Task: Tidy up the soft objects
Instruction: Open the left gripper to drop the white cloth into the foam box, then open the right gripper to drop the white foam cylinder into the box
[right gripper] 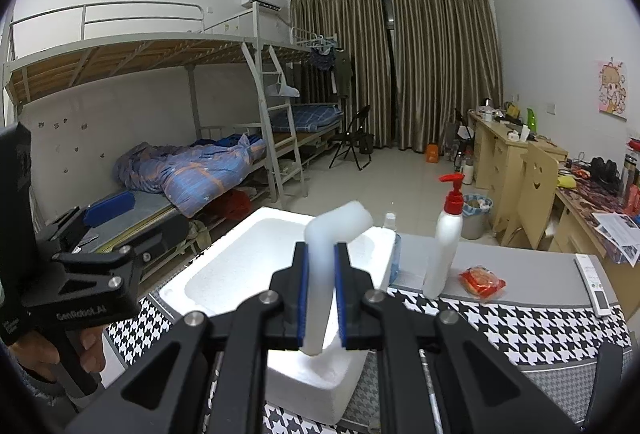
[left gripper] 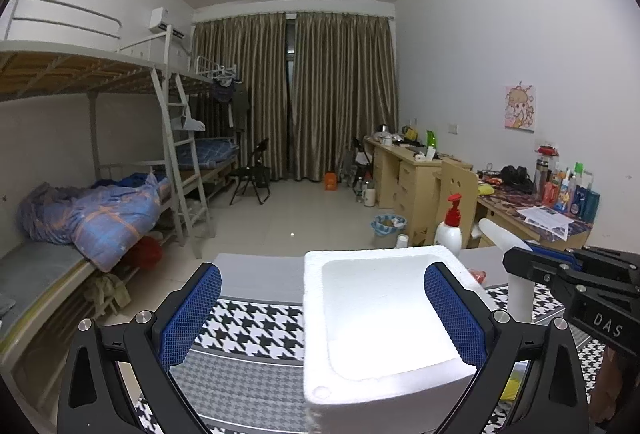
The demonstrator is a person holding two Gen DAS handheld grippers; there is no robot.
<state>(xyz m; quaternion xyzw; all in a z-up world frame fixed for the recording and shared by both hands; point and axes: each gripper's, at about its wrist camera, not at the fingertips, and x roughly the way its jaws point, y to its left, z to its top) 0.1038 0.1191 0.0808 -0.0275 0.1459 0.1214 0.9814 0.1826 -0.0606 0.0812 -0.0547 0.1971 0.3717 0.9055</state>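
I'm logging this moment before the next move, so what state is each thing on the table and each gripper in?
Left gripper: open, fingers empty, straddling the box's near corner.
Right gripper: shut on the foam tube.
Foam tube: bent, held above the box.
Foam box: open-topped, empty.
Pump bottle: upright.
Red packet: lying flat.

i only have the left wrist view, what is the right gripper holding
Observer: The right gripper is shut on a bent white foam tube.
Operator: where is it relative to the box
Observer: The tube hangs over the white foam box, its lower end near the box's front rim.
Operator: anything beside the pump bottle
Observer: A red snack packet lies right of the pump bottle, and a white remote sits further right.
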